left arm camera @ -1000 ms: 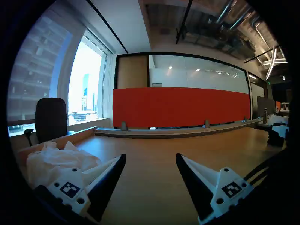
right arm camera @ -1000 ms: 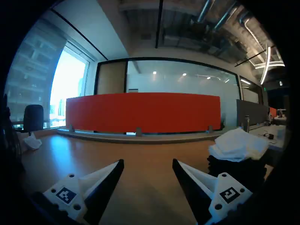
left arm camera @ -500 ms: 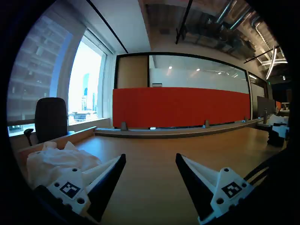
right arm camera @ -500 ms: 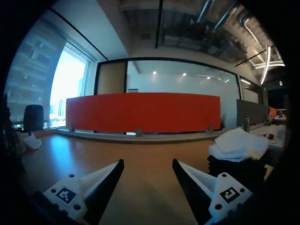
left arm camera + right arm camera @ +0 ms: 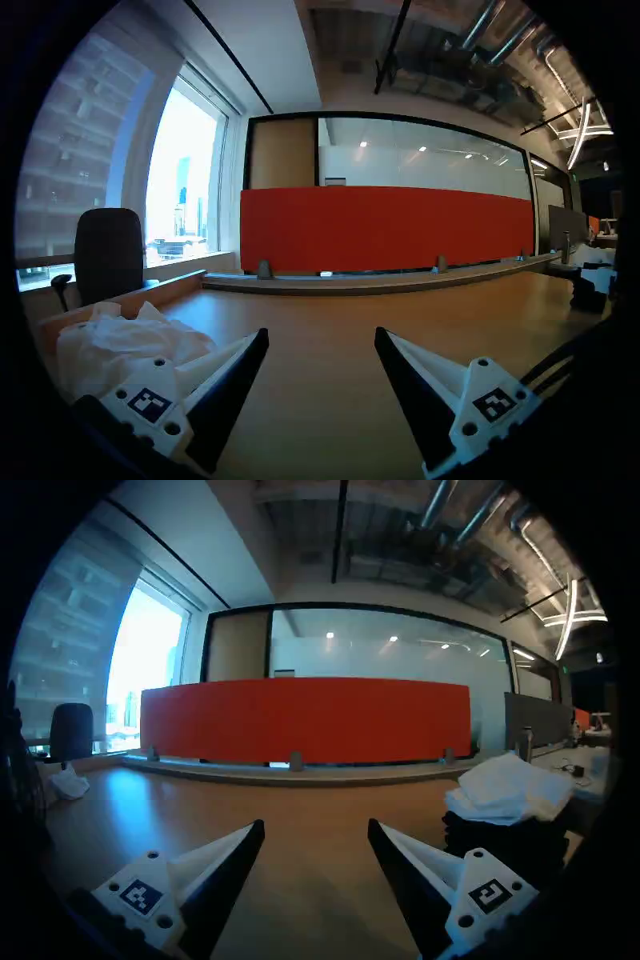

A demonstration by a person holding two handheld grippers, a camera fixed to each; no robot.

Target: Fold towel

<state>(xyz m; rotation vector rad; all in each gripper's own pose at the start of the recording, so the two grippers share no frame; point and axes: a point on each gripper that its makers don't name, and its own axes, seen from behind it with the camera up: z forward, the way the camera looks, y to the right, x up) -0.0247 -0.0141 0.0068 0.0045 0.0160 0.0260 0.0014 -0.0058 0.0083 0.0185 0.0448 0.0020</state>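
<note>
In the left gripper view a crumpled white towel [image 5: 120, 348] lies in a heap at the left, just behind my left finger. My left gripper [image 5: 322, 340] is open over the bare wooden table [image 5: 336, 320], holding nothing. In the right gripper view folded white towels [image 5: 508, 788] sit stacked on a dark pile [image 5: 520, 840] at the right, close beside my right finger. My right gripper [image 5: 316, 832] is open with nothing between its fingers. The crumpled towel [image 5: 68, 784] shows small at the far left of that view.
A red divider panel [image 5: 384, 228] runs along the table's far edge. A black office chair [image 5: 108, 252] stands by the window at the left. Dark and white items [image 5: 592, 284] lie at the table's right end in the left gripper view.
</note>
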